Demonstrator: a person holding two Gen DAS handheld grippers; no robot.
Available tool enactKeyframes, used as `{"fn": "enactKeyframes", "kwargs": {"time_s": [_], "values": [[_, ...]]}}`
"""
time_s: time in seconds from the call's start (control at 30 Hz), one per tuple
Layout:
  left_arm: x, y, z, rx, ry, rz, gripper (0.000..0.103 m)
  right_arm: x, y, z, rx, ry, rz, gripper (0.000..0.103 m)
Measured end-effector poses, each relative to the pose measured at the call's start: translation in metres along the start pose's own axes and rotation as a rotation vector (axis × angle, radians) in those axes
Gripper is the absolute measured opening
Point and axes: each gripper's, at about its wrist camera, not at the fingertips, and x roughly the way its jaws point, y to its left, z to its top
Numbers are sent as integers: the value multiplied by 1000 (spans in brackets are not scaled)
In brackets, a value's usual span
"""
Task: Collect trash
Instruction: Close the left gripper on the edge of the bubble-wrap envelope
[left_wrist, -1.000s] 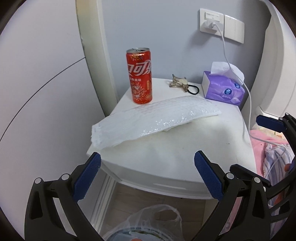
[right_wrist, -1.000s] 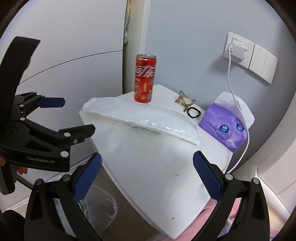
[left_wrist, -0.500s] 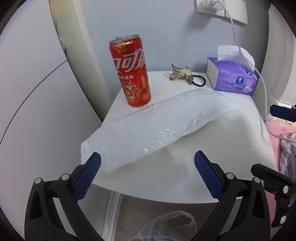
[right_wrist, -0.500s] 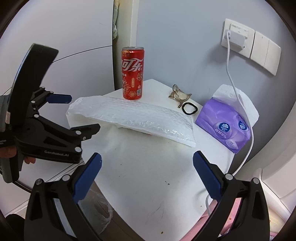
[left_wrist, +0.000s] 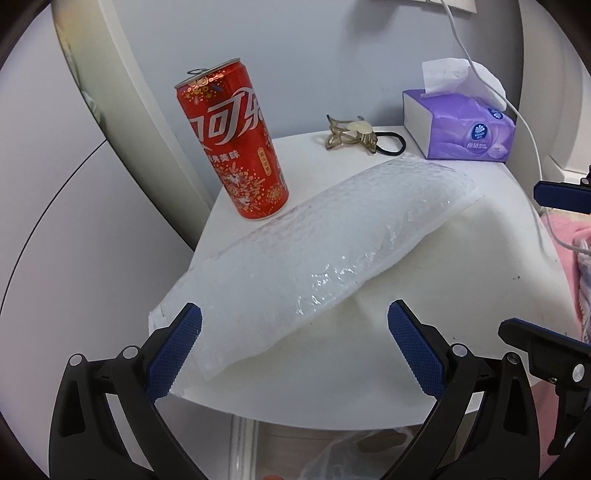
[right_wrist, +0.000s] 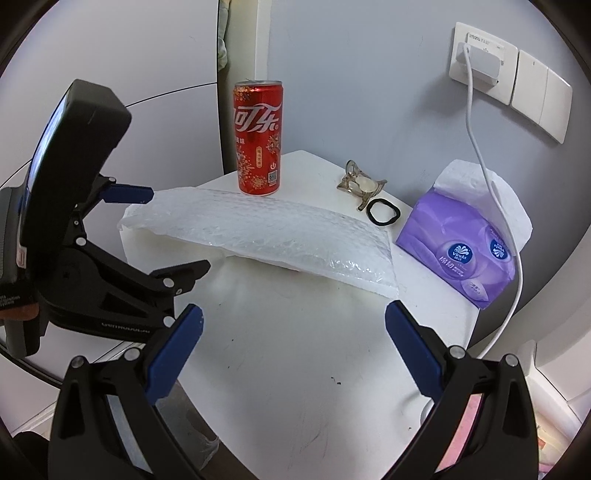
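White table (right_wrist: 295, 369), centre frame: bubble mailer (left_wrist: 314, 266), red can (left_wrist: 232, 147), tissue pack (right_wrist: 458, 254); grey wall behind. Left gripper (left_wrist: 295, 347), right gripper (right_wrist: 293, 347): wide, empty.

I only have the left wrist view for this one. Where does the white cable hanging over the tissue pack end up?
Observer: The right wrist view shows the white cable running up to a charger plugged into a wall socket.
Operator: How does the left tool sit against the bubble mailer?
Observer: From the right, the left tool is open, one finger above and one in front of the near end of the bubble mailer. I cannot tell if they touch.
Operator: Is the hair tie hooked in the hair clip?
Observer: The hair tie is a full loop lying flat on the table by the tip of the hair clip.
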Motion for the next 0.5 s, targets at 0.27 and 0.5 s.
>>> {"fn": "enactKeyframes", "kwargs": {"time_s": [0.27, 0.5], "values": [[11, -4, 7, 49, 12, 15, 98, 5, 0, 1, 9, 0, 11, 96], [19, -9, 10, 76, 23, 16, 98, 10, -4, 1, 11, 5, 8, 96]]}}
